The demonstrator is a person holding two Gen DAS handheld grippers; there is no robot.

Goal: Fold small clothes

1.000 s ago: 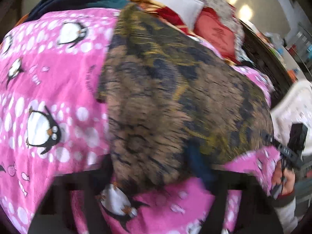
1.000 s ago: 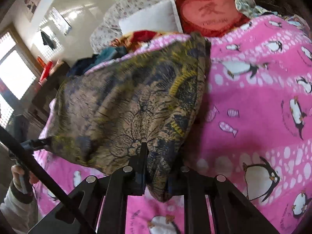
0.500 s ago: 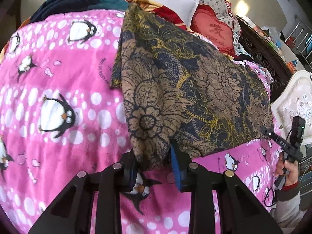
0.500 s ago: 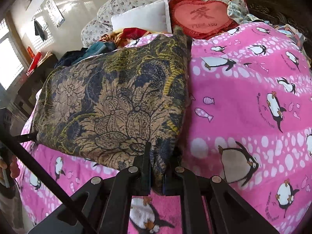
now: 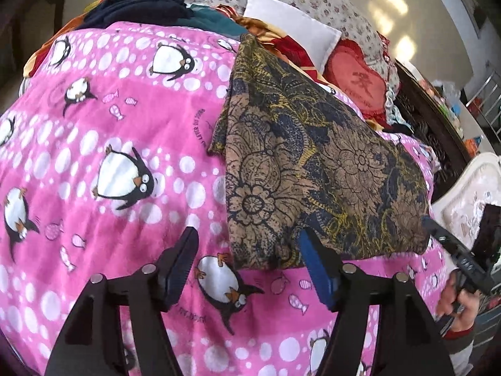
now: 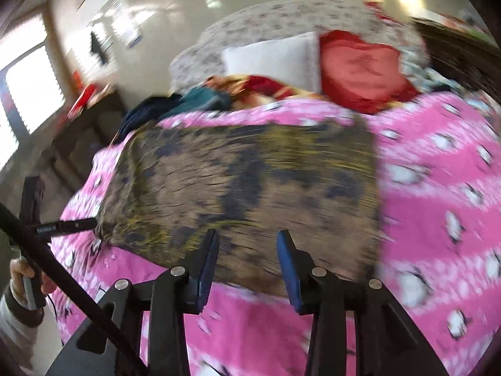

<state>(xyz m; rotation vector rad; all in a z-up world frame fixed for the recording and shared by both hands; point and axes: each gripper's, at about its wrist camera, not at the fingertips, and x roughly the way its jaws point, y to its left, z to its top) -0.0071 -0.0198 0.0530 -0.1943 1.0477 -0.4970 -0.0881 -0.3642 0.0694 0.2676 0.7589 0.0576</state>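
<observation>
both grippers pointed downward; the left gripper (image 5: 247, 260) and right gripper (image 6: 247, 261) had just been opening, jaws apart, nothing between them.

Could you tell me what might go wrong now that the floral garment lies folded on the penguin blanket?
The left gripper has just opened, but one of its fingers sits at the floral garment's near edge and could drag the fold open. The soft penguin blanket may let it slump.

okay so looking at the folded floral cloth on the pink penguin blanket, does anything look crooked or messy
Mostly tidy. The folded floral cloth lies flat on the pink penguin blanket, but a small flap at its left edge pokes out past the fold line, so that side isn't straight.
</observation>
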